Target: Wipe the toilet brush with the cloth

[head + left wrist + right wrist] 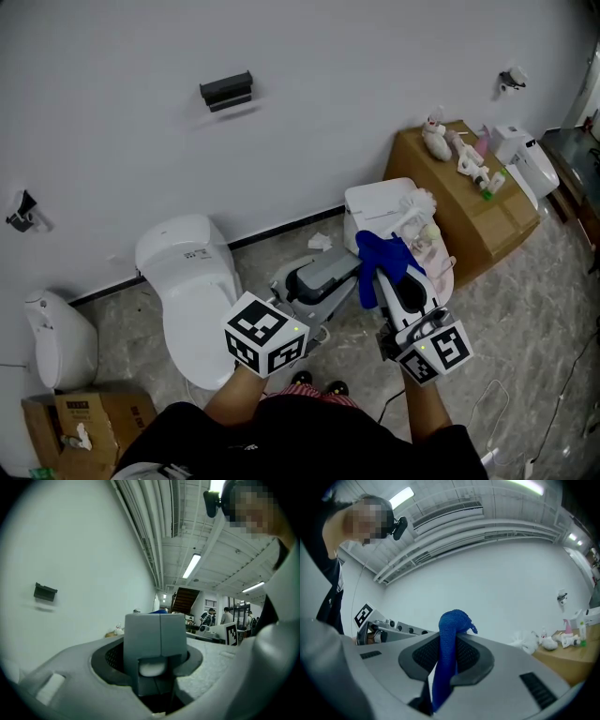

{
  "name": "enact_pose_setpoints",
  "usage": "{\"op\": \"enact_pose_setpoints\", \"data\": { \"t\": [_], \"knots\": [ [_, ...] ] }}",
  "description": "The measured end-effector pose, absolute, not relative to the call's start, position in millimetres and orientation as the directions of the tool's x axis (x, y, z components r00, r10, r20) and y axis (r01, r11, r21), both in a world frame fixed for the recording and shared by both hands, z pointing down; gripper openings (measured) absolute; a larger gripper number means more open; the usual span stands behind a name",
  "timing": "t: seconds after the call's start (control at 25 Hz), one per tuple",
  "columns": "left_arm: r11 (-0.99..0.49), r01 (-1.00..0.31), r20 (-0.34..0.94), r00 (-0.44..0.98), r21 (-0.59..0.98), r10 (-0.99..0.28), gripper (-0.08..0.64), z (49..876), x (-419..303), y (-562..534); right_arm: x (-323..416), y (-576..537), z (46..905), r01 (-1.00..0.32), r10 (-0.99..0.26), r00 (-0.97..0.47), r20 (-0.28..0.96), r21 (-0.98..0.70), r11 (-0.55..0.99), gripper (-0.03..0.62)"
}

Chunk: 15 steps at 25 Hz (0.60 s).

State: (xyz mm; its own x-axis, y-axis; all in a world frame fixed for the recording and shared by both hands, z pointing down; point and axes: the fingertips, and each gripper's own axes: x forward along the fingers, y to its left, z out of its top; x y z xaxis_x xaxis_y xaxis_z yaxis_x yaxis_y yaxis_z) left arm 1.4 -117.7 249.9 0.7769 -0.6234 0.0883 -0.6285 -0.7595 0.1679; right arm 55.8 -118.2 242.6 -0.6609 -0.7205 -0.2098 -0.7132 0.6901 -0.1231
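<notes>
Head view: I take the toilet (187, 272) as reference. To its right, both grippers are raised side by side. The left gripper (342, 267) has its fingers clamped on a grey, block-shaped handle end. I read this as the toilet brush (417, 202), whose white bristle head shows further right of the toilet. I cannot trace the shaft between them. The right gripper (384, 281) is closed on the blue cloth (450, 639), which stands up from between its fingers and drapes just beside the brush head.

Containers: a white bin (375, 199) stands right of the toilet, and I cannot see its contents. Further right, a large cardboard box (469, 220) is closed, with a plush toy (434, 139) and small bottles on top. Left of the toilet and nearer me, a small carton (89, 412) lies open with a crumpled white scrap (82, 436) inside.
</notes>
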Motion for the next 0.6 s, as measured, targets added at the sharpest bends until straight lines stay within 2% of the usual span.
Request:
{"op": "enact_pose_setpoints", "data": {
  "t": [0.6],
  "knots": [
    [-0.813, -0.57, -0.032, 0.816, 0.116, -0.577, 0.184, 191, 6, -88, 42, -90, 183, -0.686, -0.64, -0.709, -0.295, 0.082, 0.723, 0.069]
  ]
}}
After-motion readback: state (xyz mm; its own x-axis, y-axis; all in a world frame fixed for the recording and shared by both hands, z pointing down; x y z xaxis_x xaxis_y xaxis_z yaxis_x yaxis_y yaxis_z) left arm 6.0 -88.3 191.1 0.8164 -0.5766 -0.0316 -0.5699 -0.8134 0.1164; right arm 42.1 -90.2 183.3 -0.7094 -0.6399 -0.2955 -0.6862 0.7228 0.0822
